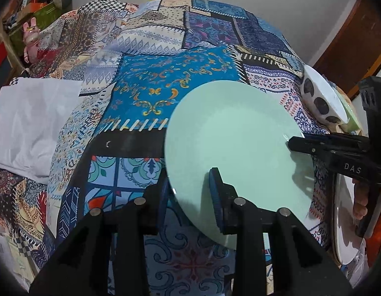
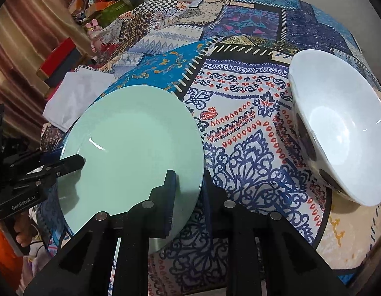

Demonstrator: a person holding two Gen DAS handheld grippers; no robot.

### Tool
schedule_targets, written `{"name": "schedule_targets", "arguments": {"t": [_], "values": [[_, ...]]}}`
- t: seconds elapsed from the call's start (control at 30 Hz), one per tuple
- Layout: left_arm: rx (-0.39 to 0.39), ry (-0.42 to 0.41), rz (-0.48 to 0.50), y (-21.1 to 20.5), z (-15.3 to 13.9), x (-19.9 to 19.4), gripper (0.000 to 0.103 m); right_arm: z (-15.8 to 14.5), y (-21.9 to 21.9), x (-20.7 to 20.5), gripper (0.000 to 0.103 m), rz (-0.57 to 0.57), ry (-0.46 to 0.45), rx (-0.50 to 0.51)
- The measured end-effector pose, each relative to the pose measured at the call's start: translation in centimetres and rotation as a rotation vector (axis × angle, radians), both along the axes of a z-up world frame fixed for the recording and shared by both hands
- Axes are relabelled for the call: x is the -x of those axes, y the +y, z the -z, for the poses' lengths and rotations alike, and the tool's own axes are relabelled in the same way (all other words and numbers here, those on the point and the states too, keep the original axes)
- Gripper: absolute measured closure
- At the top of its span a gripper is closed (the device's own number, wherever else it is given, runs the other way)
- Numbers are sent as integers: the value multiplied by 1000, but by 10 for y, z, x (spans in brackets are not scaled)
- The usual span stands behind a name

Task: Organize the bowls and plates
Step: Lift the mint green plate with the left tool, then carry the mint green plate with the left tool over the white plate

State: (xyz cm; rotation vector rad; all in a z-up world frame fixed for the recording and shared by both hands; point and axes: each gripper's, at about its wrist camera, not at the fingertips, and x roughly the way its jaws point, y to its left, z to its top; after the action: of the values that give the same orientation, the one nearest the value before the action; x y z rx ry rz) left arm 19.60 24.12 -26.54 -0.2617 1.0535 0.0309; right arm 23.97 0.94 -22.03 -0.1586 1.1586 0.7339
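Observation:
A mint-green plate (image 1: pixel 230 128) (image 2: pixel 131 128) is held tilted just over the patchwork cloth, with both grippers on it. My left gripper (image 1: pixel 190 185) is shut on the plate's near left rim, one finger on top and the other under the edge. In the right wrist view the left gripper (image 2: pixel 78 160) shows at the left, clamped on the rim. My right gripper (image 2: pixel 189 185) is shut on the opposite rim, and in the left wrist view the right gripper (image 1: pixel 290 144) reaches in from the right. A white bowl (image 1: pixel 321 98) (image 2: pixel 338 128) with dark dots stands to the right, apart from the plate.
The patchwork cloth (image 1: pixel 153 86) covers the whole table. A folded white cloth (image 1: pixel 30 123) (image 2: pixel 74 93) lies at the left. A white plate (image 1: pixel 345 222) shows at the right edge by a hand (image 1: pixel 360 202). Cluttered shelves (image 1: pixel 35 7) stand at the far left.

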Motion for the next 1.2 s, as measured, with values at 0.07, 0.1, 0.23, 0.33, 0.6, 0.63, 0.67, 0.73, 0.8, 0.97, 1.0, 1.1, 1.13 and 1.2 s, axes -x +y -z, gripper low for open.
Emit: {"name": "schedule_targets", "arguments": {"t": [0.07,0.1,0.23,0.33,0.6,0.63,0.67,0.73,0.8,0.97,1.0,1.1,1.13,1.2], "values": [[-25,-3,-4,-4,-2,1,71,-1,-1,2,85,10,-1,2],[-28,-3,-3,-5,-2,1,71,-2,-2,3,85,14,-1,-1],[-23,-2,-7,-6,-3,6,71,-3,-7,5,85,27,14,-19],[-22,-8,-14,-8,-6,10,72,-7,-11,7,85,32,14,-31],[-4,-54,-30,-14,-26,22,72,-25,-22,18,85,51,-17,-55],[-5,-58,-29,-15,-28,23,72,-28,-24,19,85,55,-23,-58],[-6,-65,-26,-17,-32,25,72,-31,-26,20,85,60,-28,-62],[-8,-76,-19,-21,-39,28,72,-37,-31,22,85,67,-35,-71],[-13,-87,-14,-27,-46,31,72,-42,-35,25,85,72,-41,-77],[-16,-111,-1,-38,-63,39,72,-55,-47,35,85,87,-64,-90],[-18,-114,1,-40,-65,41,72,-57,-49,36,85,89,-66,-93],[-22,-129,9,-49,-76,48,72,-63,-57,42,85,100,-73,-100],[-21,-132,11,-51,-78,49,72,-65,-60,43,85,103,-75,-101],[-23,-139,18,-58,-83,53,72,-70,-67,47,85,111,-81,-104]]}}
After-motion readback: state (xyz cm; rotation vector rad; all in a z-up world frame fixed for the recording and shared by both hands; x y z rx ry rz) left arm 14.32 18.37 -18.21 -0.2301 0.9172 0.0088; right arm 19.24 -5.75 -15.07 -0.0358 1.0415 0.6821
